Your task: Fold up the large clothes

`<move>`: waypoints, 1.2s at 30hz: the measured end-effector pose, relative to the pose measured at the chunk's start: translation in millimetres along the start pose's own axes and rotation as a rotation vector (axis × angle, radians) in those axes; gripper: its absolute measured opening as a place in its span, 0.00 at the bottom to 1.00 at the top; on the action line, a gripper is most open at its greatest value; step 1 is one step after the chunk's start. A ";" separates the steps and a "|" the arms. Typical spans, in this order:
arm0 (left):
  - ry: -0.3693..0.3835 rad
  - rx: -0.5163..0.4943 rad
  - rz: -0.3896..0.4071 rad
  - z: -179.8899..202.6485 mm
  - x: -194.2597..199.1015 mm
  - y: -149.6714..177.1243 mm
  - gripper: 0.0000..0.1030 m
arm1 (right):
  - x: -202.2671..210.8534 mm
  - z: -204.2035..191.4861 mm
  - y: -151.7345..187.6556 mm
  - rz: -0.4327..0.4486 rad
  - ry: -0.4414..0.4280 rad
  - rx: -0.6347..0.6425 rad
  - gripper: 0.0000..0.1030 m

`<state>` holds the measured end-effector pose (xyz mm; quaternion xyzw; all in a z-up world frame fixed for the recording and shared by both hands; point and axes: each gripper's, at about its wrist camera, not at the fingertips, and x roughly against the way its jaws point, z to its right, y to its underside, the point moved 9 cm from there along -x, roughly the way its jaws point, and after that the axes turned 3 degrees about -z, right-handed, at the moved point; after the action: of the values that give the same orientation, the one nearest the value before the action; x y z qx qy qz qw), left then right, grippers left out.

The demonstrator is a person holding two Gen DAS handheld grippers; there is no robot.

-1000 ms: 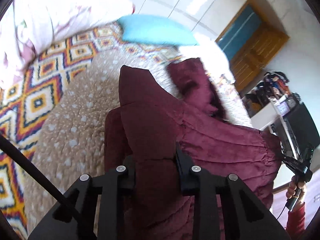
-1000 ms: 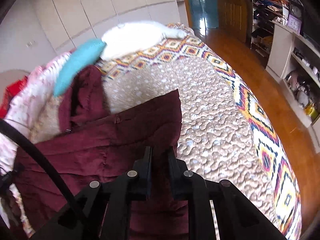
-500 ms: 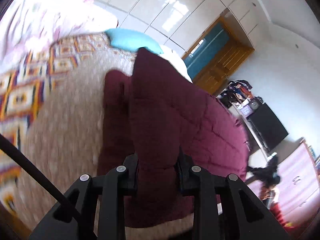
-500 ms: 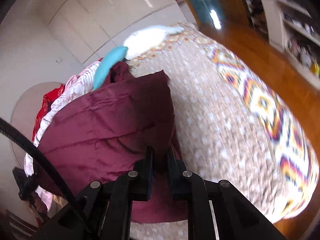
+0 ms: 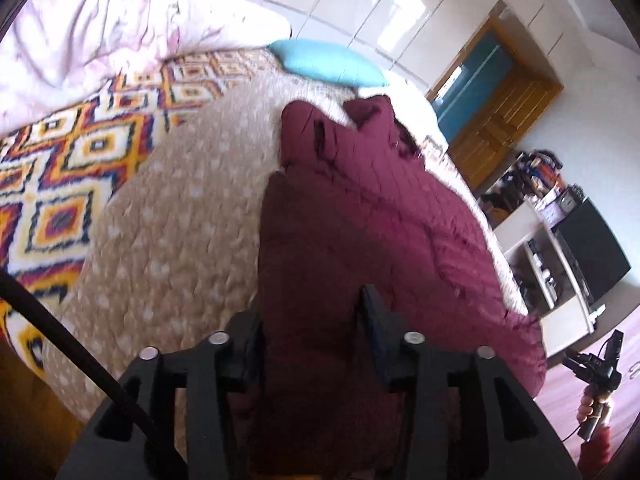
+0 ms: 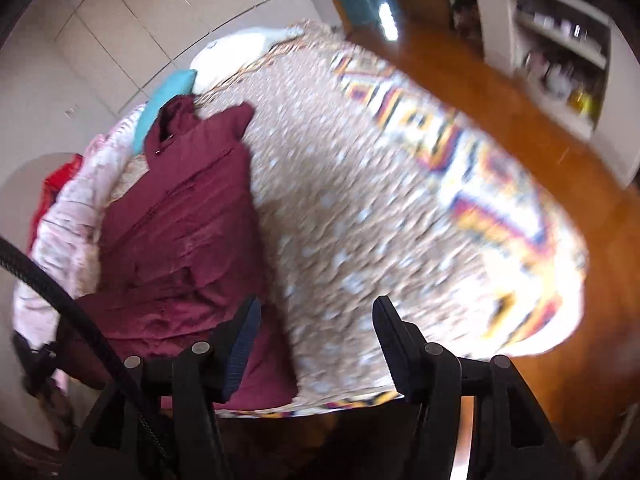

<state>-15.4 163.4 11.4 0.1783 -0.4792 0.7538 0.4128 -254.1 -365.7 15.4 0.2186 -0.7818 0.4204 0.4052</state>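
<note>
Both wrist views look down along their fingers at the bed (image 5: 168, 216) from close above its near edge; both share the coat (image 5: 360, 216) and pillow (image 6: 168, 92).

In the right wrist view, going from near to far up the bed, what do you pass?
Right gripper with open fingers → quilted maroon coat lying on the tan dotted bedspread → turquoise pillow → white pillow → glossy white wardrobe doors.
</note>
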 end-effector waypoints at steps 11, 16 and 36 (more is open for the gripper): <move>0.040 0.197 0.203 -19.4 1.2 -84.1 0.69 | -80.4 -232.5 -142.9 0.034 -0.090 0.302 0.66; -0.152 0.130 0.158 -19.0 -47.9 -97.7 0.69 | -187.3 -364.4 -207.1 -0.026 -0.129 0.370 0.66; -0.032 0.262 -0.036 -68.6 -127.4 -58.8 0.69 | -435.9 -503.2 -345.5 -0.061 -0.044 0.219 0.11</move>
<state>115.8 177.3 -72.1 0.2512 -0.3800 0.7993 0.3918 459.1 -135.6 -14.9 0.2943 -0.7328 0.4861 0.3742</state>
